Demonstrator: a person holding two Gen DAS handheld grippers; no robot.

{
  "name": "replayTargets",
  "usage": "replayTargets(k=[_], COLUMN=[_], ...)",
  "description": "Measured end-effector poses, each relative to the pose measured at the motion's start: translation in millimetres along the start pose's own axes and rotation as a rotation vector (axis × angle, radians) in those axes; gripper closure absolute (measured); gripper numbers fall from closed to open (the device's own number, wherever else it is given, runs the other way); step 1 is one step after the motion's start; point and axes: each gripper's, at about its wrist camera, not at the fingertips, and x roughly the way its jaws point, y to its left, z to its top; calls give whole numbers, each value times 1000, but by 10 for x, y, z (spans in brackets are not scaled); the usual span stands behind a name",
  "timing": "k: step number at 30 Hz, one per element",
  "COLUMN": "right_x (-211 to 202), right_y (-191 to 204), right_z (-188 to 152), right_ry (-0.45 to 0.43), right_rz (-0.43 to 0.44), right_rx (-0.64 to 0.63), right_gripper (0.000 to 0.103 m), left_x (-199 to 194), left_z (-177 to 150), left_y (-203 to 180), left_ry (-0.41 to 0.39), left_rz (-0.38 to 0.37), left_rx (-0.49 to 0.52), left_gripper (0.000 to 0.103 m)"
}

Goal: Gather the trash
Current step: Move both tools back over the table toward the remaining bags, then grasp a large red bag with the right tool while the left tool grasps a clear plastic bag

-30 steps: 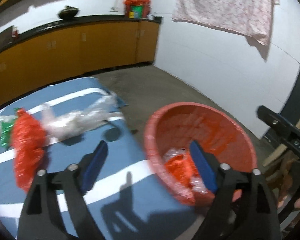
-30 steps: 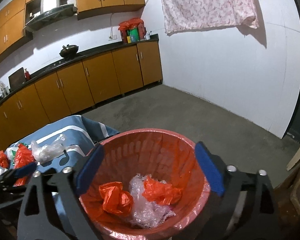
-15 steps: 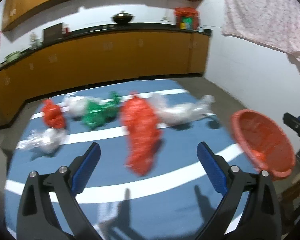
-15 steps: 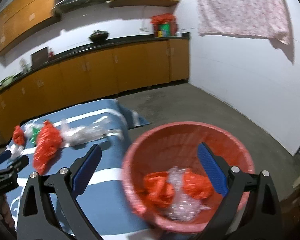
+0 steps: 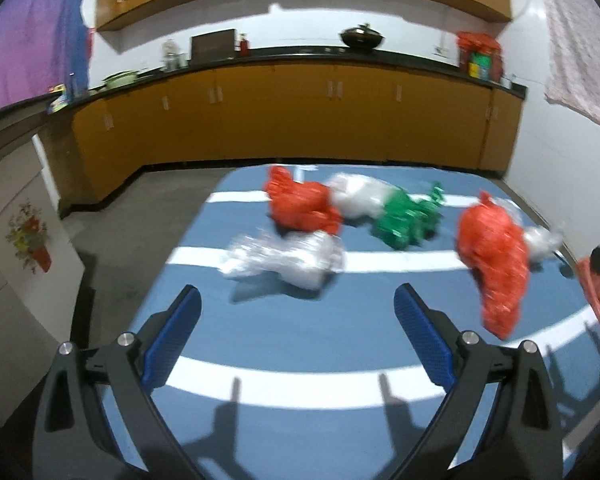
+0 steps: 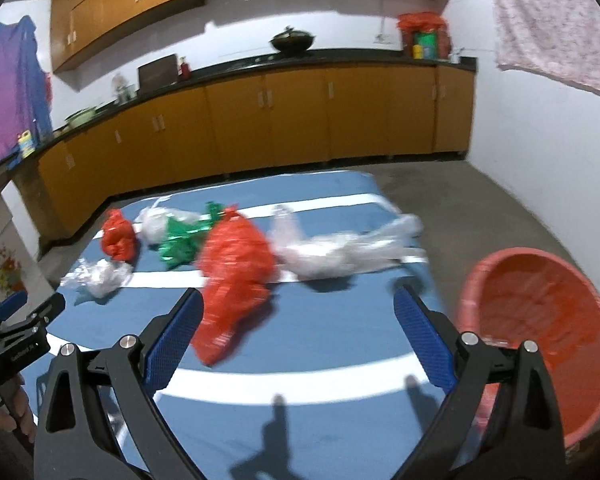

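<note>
Both claws swung from red basket (image 6: 540,340) to table (image 5: 300,344), left claw (image 5: 298,320) and right claw (image 6: 298,320) spread empty.

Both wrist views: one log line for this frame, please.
left gripper: open, empty | right gripper: open, empty | bags on blue cloth: six | red basket: beside cloth
</note>
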Motion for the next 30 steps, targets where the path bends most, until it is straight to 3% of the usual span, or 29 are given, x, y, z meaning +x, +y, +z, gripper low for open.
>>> replayTargets(k=[11,14,16,19,30], right_x=[718,846,902,887,769], right_y=[281,307,314,280,302], right_z=[45,1,-48,-64,-141], right_ry=[123,164,197,205,212], right_rz=[-18,-16,0,17,54], right_rx=[10,-20,-33,-22,-49], right_gripper=[21,36,57,73,77], left_x=[316,417,506,627,1076], left_z=[232,269,293,303,306], left_y=[361,361,352,311,115], left_ry=[-10,-5,1,24,175], left_rz=[32,27,19,-3,-53], left_rx=[-43,-34,-24,-12,38], left_gripper=[8,8,8,7,7])
